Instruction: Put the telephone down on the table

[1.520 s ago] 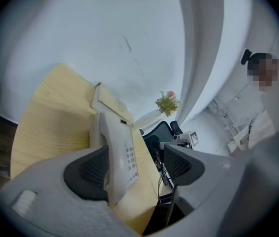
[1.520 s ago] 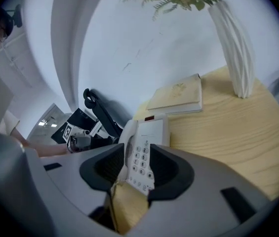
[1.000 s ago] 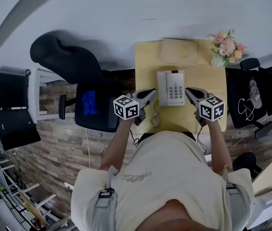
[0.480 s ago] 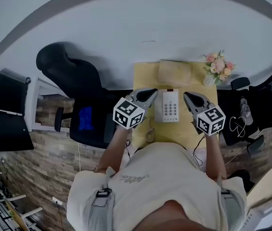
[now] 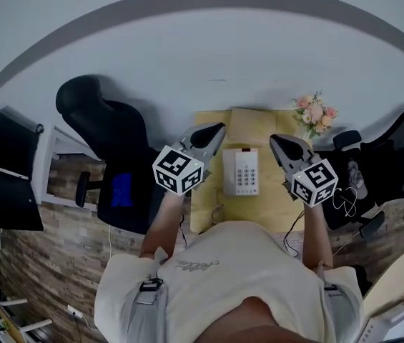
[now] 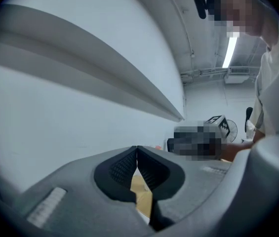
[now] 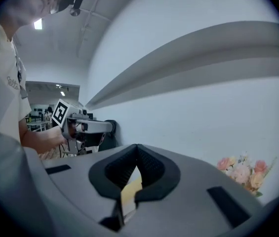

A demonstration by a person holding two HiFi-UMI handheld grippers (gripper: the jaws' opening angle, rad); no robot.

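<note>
A white telephone point(image 5: 241, 172) with its handset and keypad lies on the light wooden table point(image 5: 277, 202), seen far below in the head view. My left gripper point(image 5: 218, 126) is held high to the left of it, jaws shut and empty. On the phone's right my right gripper point(image 5: 272, 138) is also shut with nothing between its jaws. In the left gripper view the gripper point(image 6: 137, 147) points at the white wall, its pads pressed together. The right gripper view shows that gripper point(image 7: 137, 145) the same way, with the left gripper point(image 7: 82, 126) beside it.
A tan pad point(image 5: 252, 126) lies at the table's back edge and a bunch of pink flowers point(image 5: 314, 113) stands at its back right corner. A black office chair point(image 5: 105, 131) is left of the table. Dark bags and cables point(image 5: 362, 191) sit on the right. The white wall is close ahead.
Both grippers have risen well above the table, and the head camera has risen with them, so the table and telephone look smaller and farther. Both stayed shut.
</note>
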